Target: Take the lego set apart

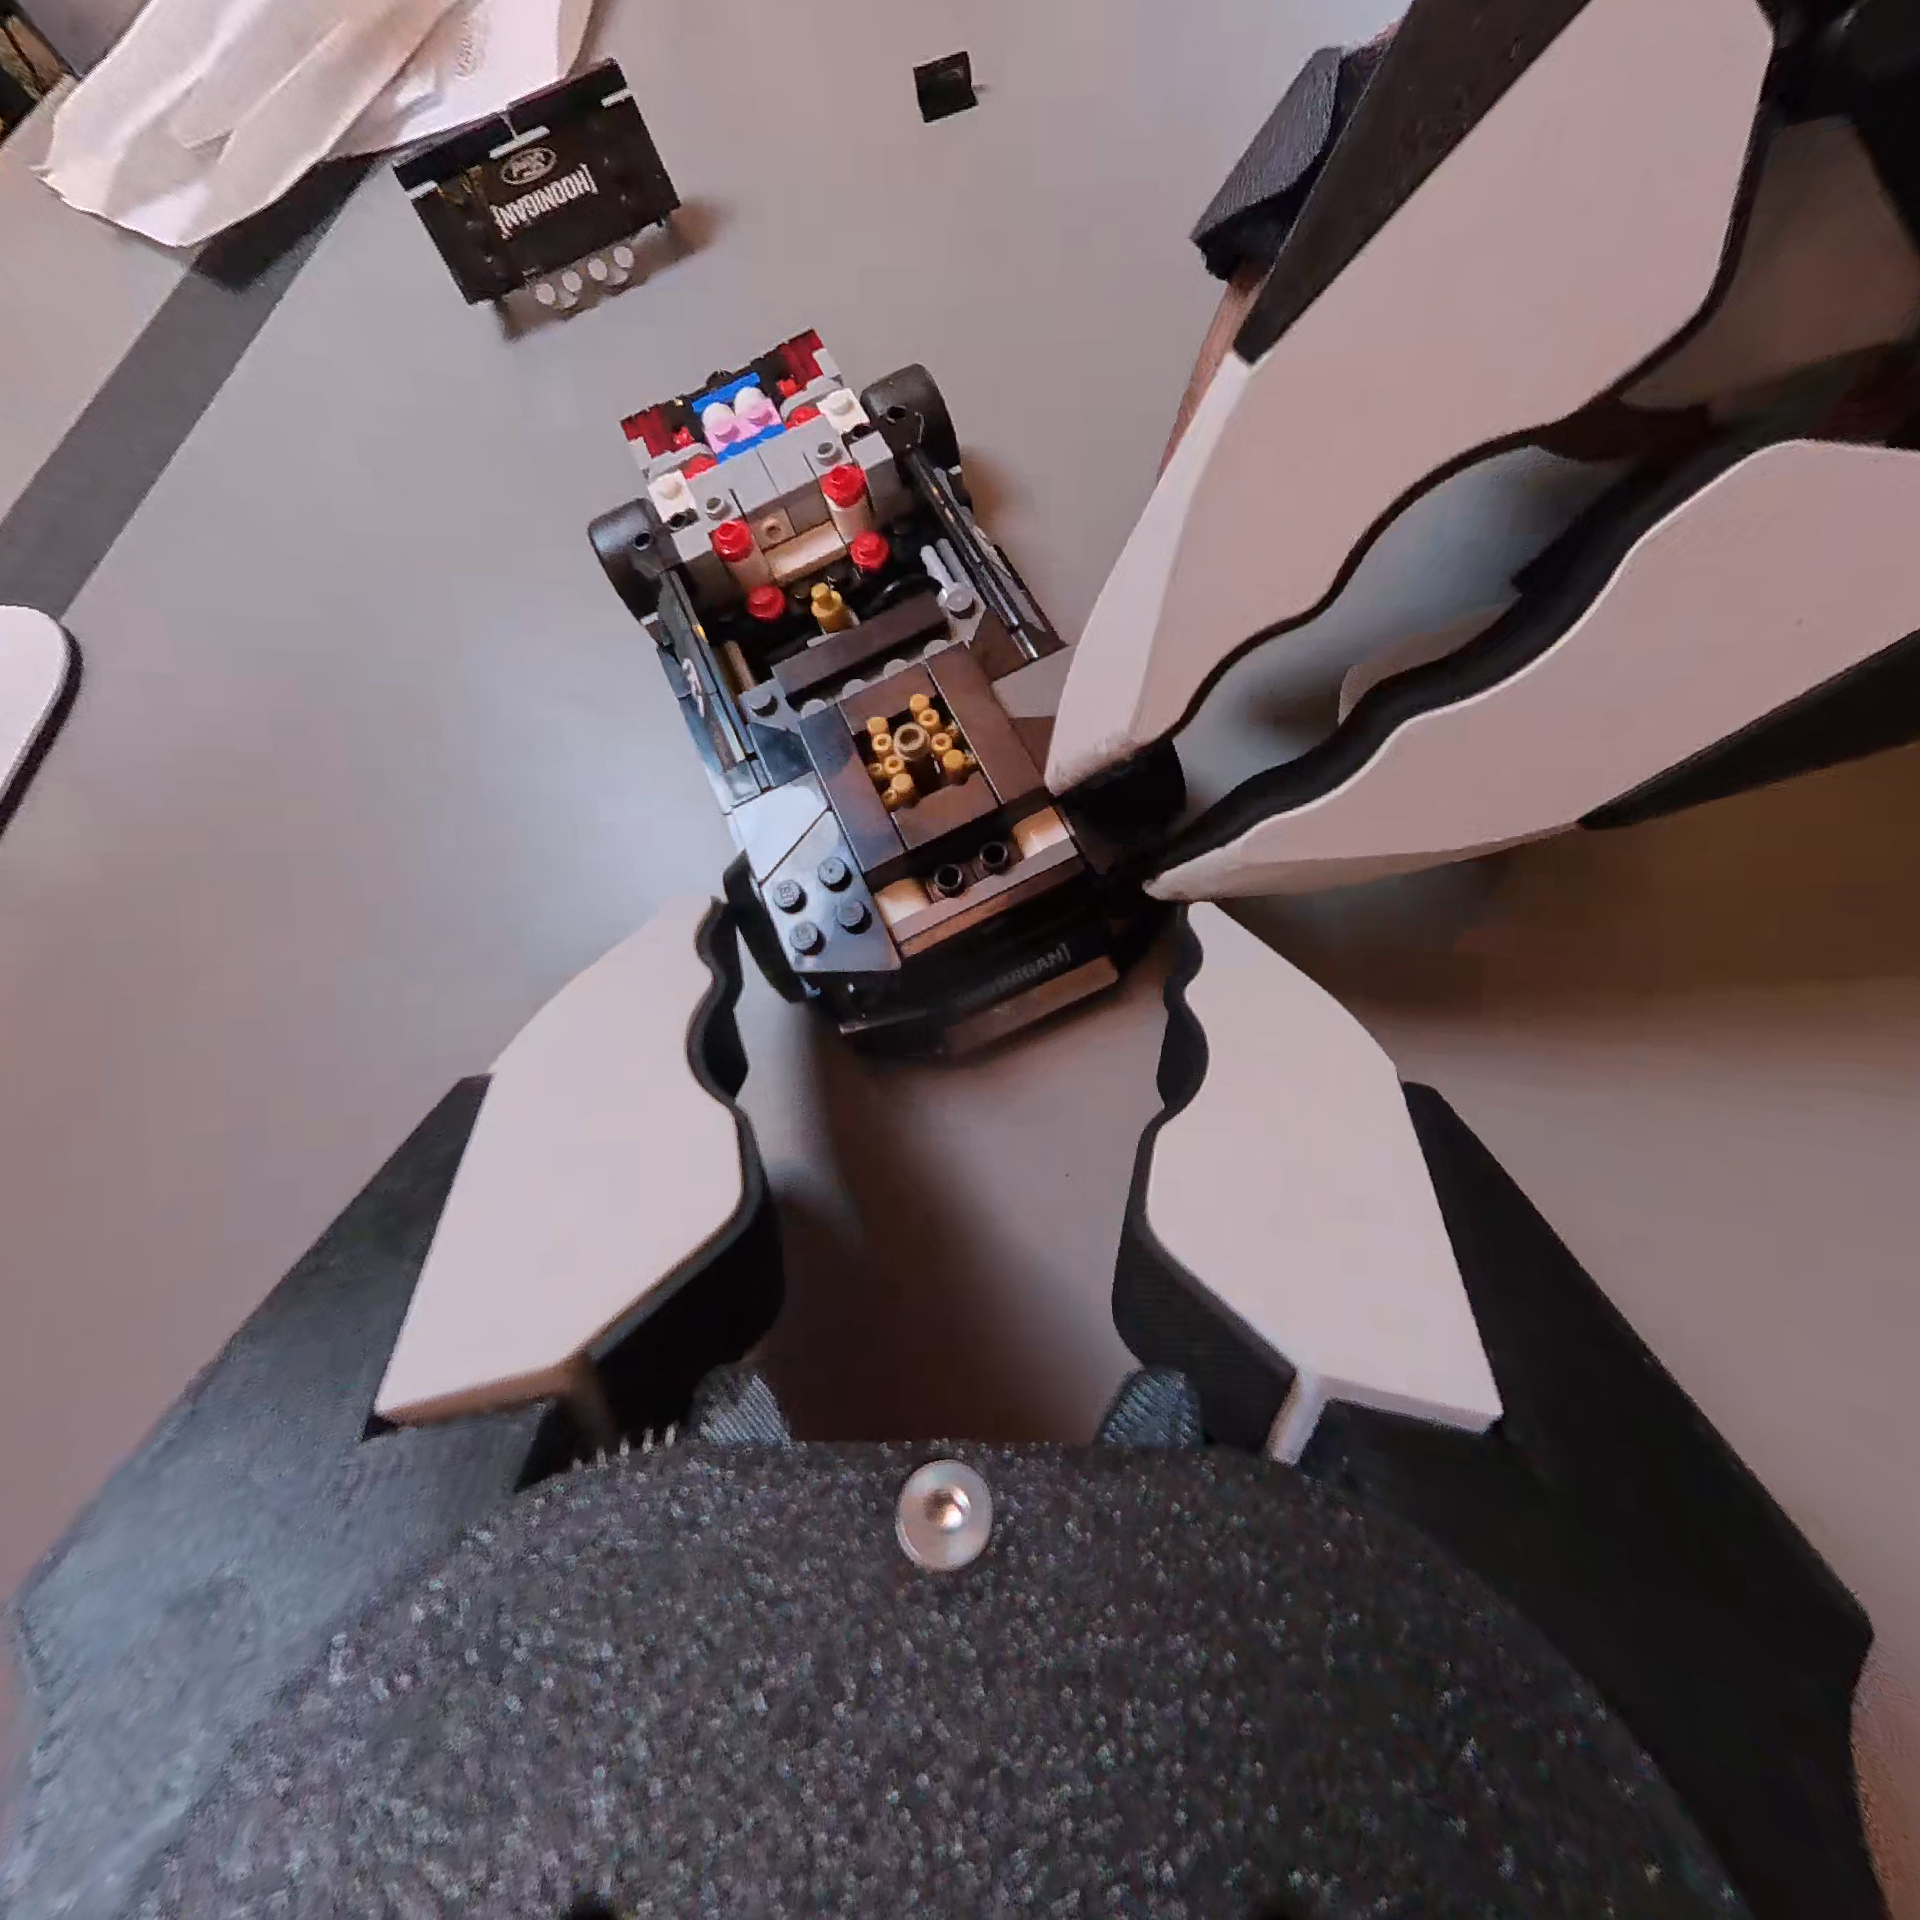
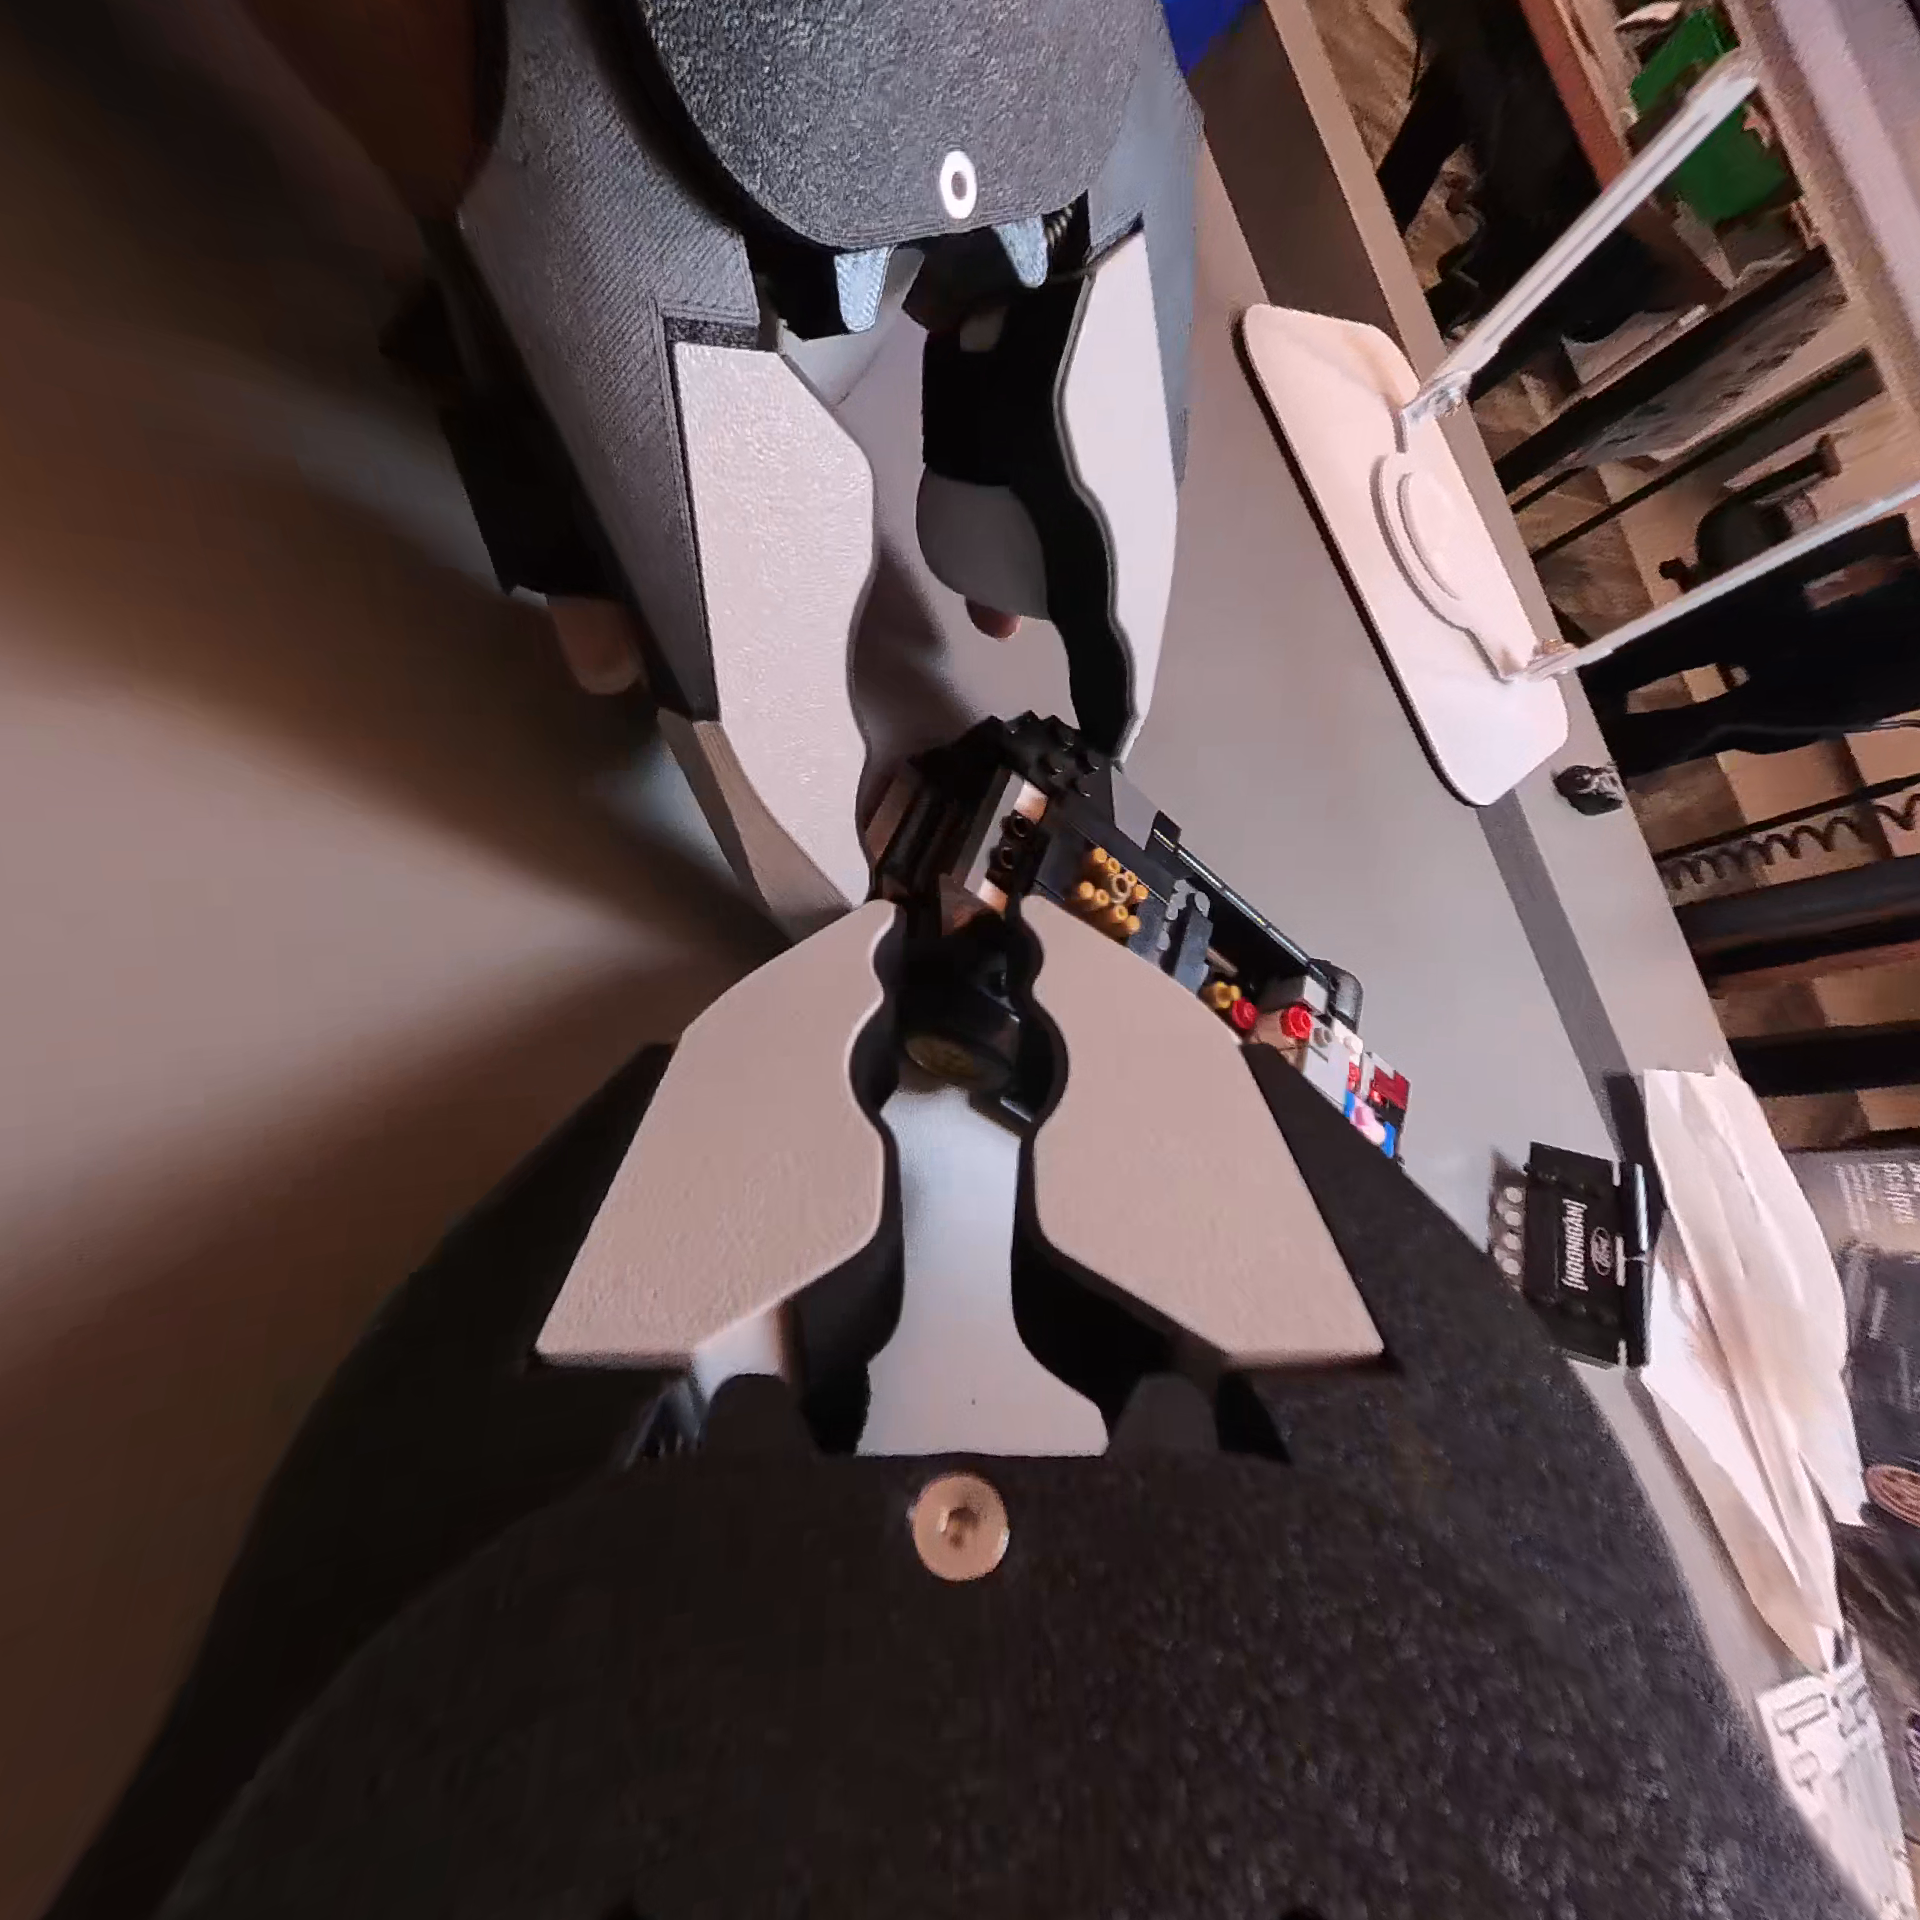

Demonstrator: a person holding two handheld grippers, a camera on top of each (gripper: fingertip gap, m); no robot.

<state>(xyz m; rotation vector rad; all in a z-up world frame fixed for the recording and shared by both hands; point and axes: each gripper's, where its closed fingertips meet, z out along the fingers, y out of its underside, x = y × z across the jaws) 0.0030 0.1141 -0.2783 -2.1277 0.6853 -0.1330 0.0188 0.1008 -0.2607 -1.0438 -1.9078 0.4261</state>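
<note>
Table (image 1: 312, 831) under both my grippers, grey and mostly bare. Lego car (image 1: 831, 644) lies just ahead of my left gripper (image 1: 945, 935), whose fingers stand wide, flanking its front end without visibly clamping. My right gripper (image 2: 961, 914) is closed narrow around the front wheel (image 2: 956, 1029) at the car's corner. Beyond my left fingertips, a detached black panel (image 1: 540, 187) and one small black piece (image 1: 943, 88) lie apart. Judging by that, disassembly has barely begun; most bricks are still joined.

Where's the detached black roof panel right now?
In the left wrist view, the black roof panel lies on the grey table, beyond the lego car, touching the white paper.
</note>
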